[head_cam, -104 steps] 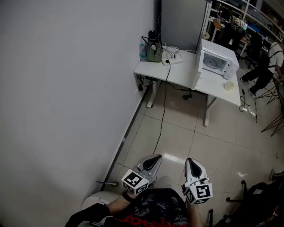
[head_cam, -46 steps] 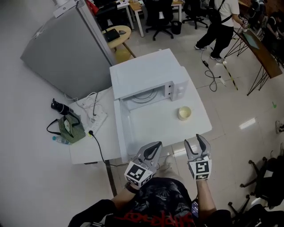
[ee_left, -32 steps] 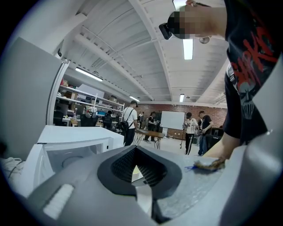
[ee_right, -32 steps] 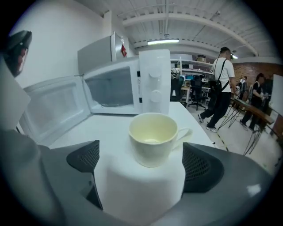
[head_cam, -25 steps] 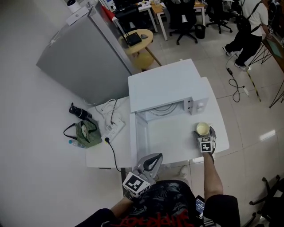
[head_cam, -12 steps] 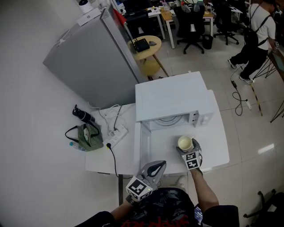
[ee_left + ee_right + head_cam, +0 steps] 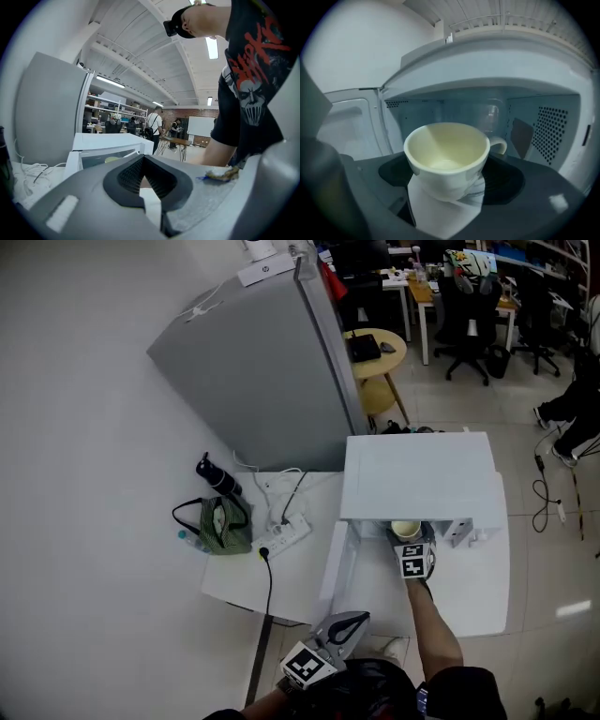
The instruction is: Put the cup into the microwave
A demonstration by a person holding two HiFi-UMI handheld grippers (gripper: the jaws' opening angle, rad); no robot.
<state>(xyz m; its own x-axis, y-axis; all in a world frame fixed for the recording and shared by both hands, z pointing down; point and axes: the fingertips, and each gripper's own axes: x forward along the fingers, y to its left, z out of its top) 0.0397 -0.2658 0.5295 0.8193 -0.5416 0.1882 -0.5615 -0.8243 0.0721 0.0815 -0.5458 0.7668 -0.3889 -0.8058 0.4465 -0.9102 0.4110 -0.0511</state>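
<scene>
A cream cup [image 7: 446, 157] with its handle to the back right sits upright between the jaws of my right gripper [image 7: 447, 183], which is shut on it. The cup hangs at the mouth of the white microwave [image 7: 417, 474], whose lit cavity [image 7: 454, 108] fills the right gripper view. Its door [image 7: 336, 563] stands open to the left. In the head view the cup [image 7: 406, 529] and right gripper [image 7: 411, 542] are at the oven's front edge. My left gripper [image 7: 345, 626] is low by my body, jaws together and holding nothing, pointing toward the microwave [image 7: 105, 145].
The microwave stands on a white table [image 7: 281, 582] beside a grey fridge [image 7: 272, 371]. A green bag [image 7: 217, 524], a black bottle [image 7: 216, 476] and a power strip [image 7: 281, 538] lie on the table's left. A round yellow table [image 7: 375, 352] and office chairs stand behind.
My right gripper has carried the cup from the table's right side up and leftward to the microwave's opening. The left gripper has shifted only slightly.
</scene>
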